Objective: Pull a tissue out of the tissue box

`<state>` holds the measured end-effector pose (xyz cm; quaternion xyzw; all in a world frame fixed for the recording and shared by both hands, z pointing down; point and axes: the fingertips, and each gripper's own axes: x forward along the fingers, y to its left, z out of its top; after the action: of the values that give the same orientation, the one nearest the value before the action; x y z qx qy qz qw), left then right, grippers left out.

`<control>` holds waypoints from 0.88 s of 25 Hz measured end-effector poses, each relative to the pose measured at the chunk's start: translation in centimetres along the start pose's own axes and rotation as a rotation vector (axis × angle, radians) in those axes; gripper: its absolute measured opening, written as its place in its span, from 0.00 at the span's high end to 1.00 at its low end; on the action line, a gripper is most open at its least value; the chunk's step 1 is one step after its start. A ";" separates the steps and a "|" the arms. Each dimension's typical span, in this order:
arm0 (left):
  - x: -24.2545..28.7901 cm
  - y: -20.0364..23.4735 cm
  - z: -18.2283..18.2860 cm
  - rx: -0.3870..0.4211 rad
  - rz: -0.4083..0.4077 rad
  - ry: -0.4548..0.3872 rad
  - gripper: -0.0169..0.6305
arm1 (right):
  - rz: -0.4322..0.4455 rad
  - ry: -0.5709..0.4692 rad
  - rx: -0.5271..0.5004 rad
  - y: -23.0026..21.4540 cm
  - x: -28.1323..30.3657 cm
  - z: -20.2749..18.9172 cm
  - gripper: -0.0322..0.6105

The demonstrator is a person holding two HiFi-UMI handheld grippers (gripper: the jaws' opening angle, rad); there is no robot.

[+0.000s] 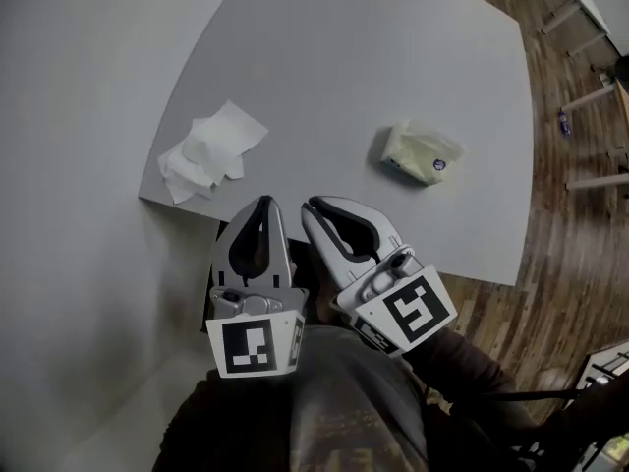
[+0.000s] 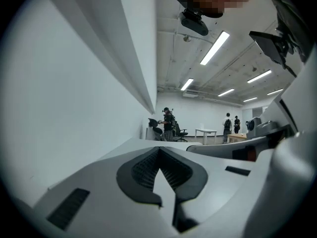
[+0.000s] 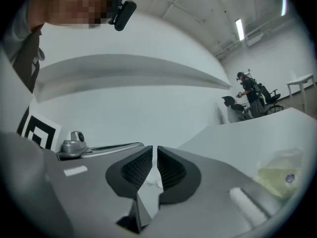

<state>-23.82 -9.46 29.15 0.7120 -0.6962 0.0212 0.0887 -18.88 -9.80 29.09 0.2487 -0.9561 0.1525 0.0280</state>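
Observation:
A soft pale-yellow tissue pack (image 1: 421,152) lies on the grey table (image 1: 344,57), right of centre; it also shows low at the right as the tissue pack (image 3: 277,175) in the right gripper view. A heap of loose white tissues (image 1: 209,150) rests near the table's left edge. Both grippers hover side by side over the table's near edge, close to my body and well short of the pack. The left gripper (image 1: 263,205) (image 2: 158,151) is shut with nothing in it. A narrow slit parts the pads of the right gripper (image 1: 313,207) (image 3: 154,152), and nothing is held there.
Wooden floor (image 1: 575,214) runs along the table's right side, with furniture legs (image 1: 595,96) at the far right. A pale wall surface (image 1: 69,165) borders the table on the left. Far across the room stand people (image 2: 168,123) and office chairs.

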 end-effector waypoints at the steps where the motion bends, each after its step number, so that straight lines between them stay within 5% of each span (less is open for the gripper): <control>1: -0.2 -1.9 1.0 0.010 -0.020 -0.030 0.98 | -0.029 -0.023 0.002 -0.4 -2.1 0.9 0.91; 5: -2.4 -9.8 4.0 0.062 -0.087 -0.122 0.98 | -0.122 -0.084 -0.023 -0.7 -10.9 3.4 0.95; 11: -7.6 -20.0 4.3 0.141 -0.193 -0.119 0.98 | -0.203 -0.141 -0.047 0.4 -21.6 5.1 0.95; 22: -11.2 -23.8 5.6 0.175 -0.283 -0.151 0.98 | -0.276 -0.216 -0.100 2.3 -25.9 6.7 0.95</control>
<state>-1.01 1.03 19.59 0.8075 -0.5892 0.0154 -0.0240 2.84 2.10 18.70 0.3908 -0.9167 0.0718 -0.0420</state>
